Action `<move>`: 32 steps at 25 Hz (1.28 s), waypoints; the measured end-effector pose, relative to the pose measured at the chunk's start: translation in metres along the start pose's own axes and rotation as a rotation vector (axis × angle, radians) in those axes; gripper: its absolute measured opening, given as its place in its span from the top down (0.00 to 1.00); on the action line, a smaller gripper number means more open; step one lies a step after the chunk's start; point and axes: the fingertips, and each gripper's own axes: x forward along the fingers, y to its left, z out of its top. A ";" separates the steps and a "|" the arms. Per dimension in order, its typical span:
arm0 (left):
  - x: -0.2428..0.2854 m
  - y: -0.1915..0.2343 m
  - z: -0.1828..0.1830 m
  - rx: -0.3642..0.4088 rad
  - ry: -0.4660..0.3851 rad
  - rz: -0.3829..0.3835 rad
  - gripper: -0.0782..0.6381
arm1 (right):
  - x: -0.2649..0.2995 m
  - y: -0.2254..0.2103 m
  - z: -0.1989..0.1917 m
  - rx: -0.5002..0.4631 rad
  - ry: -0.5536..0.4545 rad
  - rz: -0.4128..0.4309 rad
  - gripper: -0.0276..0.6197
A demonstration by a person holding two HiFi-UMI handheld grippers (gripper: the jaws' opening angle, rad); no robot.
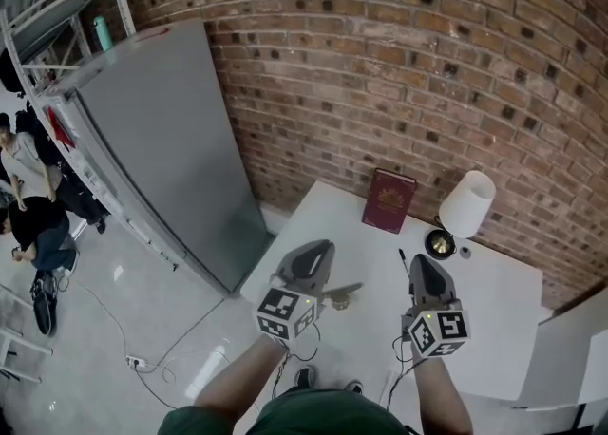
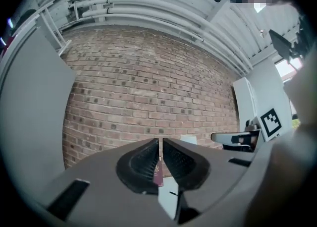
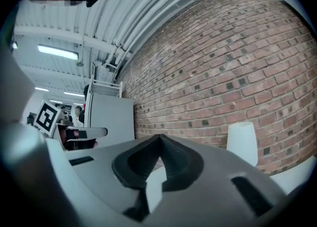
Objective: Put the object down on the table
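Observation:
A dark red book point(image 1: 389, 200) leans upright against the brick wall at the back of the white table point(image 1: 494, 319). Through the thin slit between the left jaws, the left gripper view shows a strip of that book point(image 2: 158, 175). My left gripper point(image 1: 323, 246) point(image 2: 161, 144) hovers over the table's near left part, shut, with nothing in it. My right gripper point(image 1: 421, 260) point(image 3: 159, 139) is held beside it to the right, also shut and empty. A small brownish round thing point(image 1: 339, 303) lies on the table by the left gripper; what it is I cannot make out.
A white lamp point(image 1: 467, 203) point(image 3: 241, 141) with a dark base point(image 1: 440, 243) stands at the back right, and a black pen point(image 1: 403, 258) lies near it. A tall grey cabinet point(image 1: 161, 148) stands left of the table. People point(image 1: 28, 205) and a cable point(image 1: 114, 324) are on the floor at left.

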 end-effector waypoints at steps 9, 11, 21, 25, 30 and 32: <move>-0.019 0.005 0.044 -0.002 -0.096 0.031 0.86 | 0.002 0.012 0.043 -0.077 -0.094 0.030 0.95; -0.023 0.005 0.049 0.003 -0.106 0.038 0.86 | 0.003 0.014 0.047 -0.084 -0.104 0.035 0.95; -0.033 0.009 0.055 0.010 -0.118 0.058 0.86 | 0.002 0.026 0.055 -0.098 -0.119 0.056 0.95; -0.036 0.010 0.053 0.009 -0.115 0.059 0.86 | 0.001 0.026 0.056 -0.100 -0.126 0.056 0.95; -0.040 0.012 0.055 0.010 -0.119 0.065 0.86 | 0.001 0.030 0.058 -0.100 -0.126 0.061 0.95; -0.042 0.013 0.056 0.011 -0.119 0.067 0.86 | 0.001 0.032 0.059 -0.102 -0.126 0.065 0.95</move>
